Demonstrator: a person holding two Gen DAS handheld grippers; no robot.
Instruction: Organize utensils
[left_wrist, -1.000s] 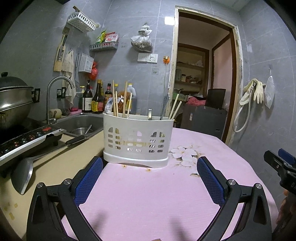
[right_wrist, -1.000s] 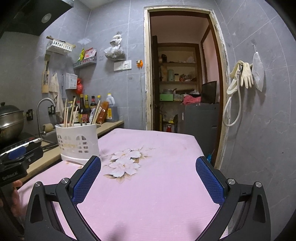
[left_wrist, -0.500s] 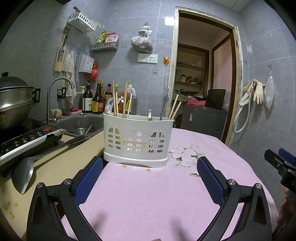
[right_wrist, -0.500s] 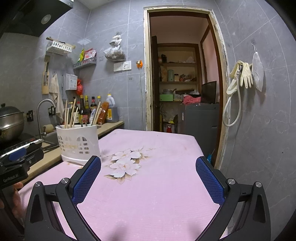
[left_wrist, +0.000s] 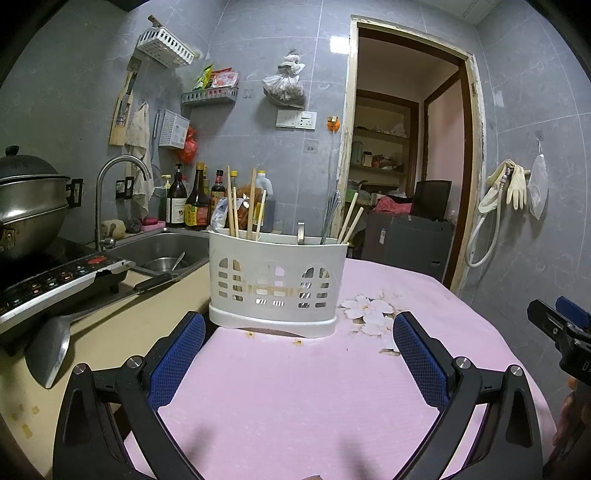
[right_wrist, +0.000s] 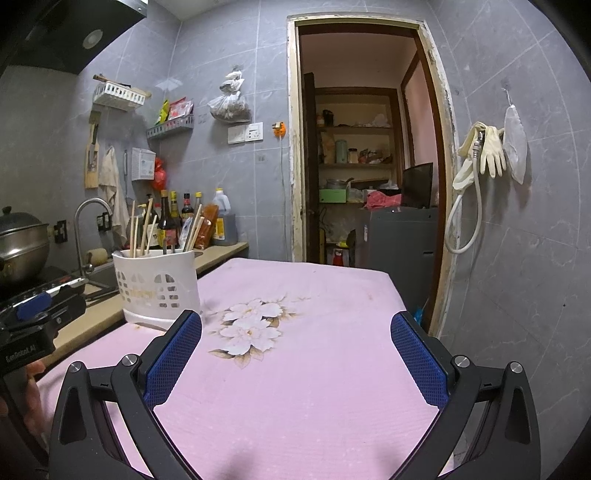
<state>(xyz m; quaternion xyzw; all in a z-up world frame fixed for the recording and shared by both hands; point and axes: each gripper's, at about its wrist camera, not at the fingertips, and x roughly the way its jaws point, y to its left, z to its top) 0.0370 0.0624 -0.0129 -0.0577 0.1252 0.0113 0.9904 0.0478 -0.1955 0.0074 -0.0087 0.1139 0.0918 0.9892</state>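
A white slotted utensil holder (left_wrist: 275, 280) stands on the pink tablecloth (left_wrist: 295, 398), straight ahead of my left gripper (left_wrist: 298, 352). It holds wooden chopsticks (left_wrist: 232, 203), more chopsticks (left_wrist: 350, 218) at its right end, a whisk (left_wrist: 331, 214) and a metal handle (left_wrist: 300, 232). The left gripper is open and empty, a short way in front of the holder. My right gripper (right_wrist: 295, 350) is open and empty over the cloth; the holder (right_wrist: 157, 286) is to its front left.
A sink (left_wrist: 162, 251) with a tap (left_wrist: 110, 192), an induction cooker (left_wrist: 55, 280) with a steel pot (left_wrist: 26, 206), a ladle (left_wrist: 48, 347) and a knife (left_wrist: 147, 284) lie on the counter at left. Sauce bottles (left_wrist: 192, 203) stand behind. An open doorway (right_wrist: 365, 166) is beyond the table.
Both grippers have barely shifted; the holder looks a touch closer in the right wrist view. Nothing was taken hold of or let go.
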